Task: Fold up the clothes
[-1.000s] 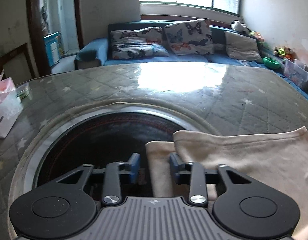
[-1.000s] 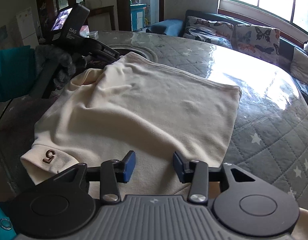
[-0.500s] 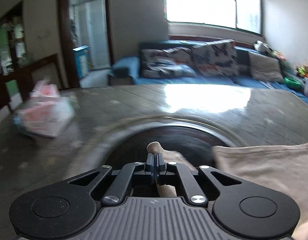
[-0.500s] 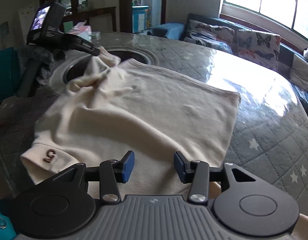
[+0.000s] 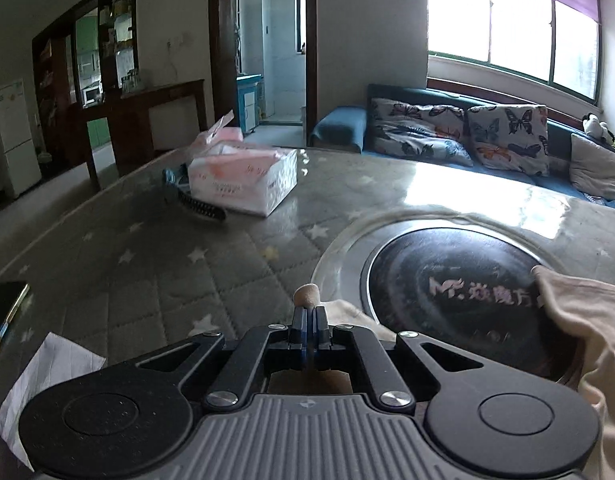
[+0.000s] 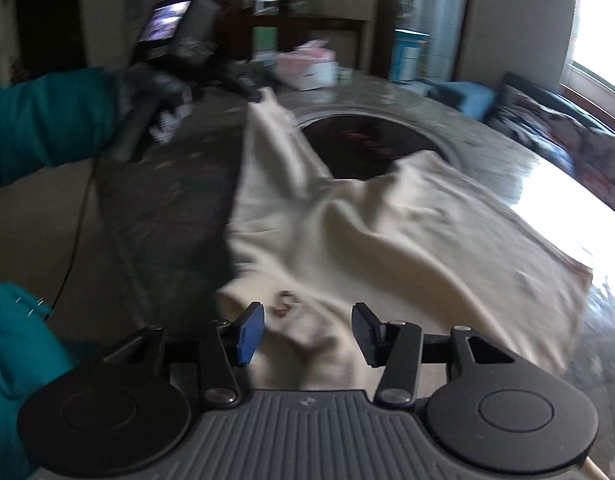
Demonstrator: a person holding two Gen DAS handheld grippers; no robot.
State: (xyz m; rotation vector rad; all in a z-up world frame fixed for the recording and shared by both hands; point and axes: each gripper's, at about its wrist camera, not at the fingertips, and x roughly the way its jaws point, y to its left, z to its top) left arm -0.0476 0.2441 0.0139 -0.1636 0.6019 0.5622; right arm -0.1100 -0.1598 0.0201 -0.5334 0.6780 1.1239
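The left gripper (image 5: 309, 322) has its jaws pressed tight on a small bunched tip of the cream garment (image 6: 387, 224), which pokes out just past the blue pads; in the right wrist view that same pinched corner is drawn up and away from the rest of the cloth, toward the far left of the surface (image 5: 155, 272). The garment lies spread over the quilted, star-printed surface, with one edge dipping over the round dark inset (image 5: 455, 284) ringed in metal at the middle. The right gripper (image 6: 309, 330) hangs low over the near end of the garment with its jaws apart and opening — cloth lies below and between the 2 pads, but they do not press on it. A small brown emblem (image 6: 285, 302) on the fabric sits just beyond the left pad of that gripper. A teal sleeve (image 6: 39, 120) reaches in from the left of the right wrist view, carrying the left gripper with its lit screen on top. Further out on the surface stand a white and pink tissue pack (image 5: 243, 182) and, just beside it, a dark comb-like thing too blurred to name; a phone (image 5: 3, 316) and a sheet of white paper (image 5: 47, 376) lie near the left edge. Behind, a blue sofa (image 5: 427, 136) holds butterfly cushions under a bright window.
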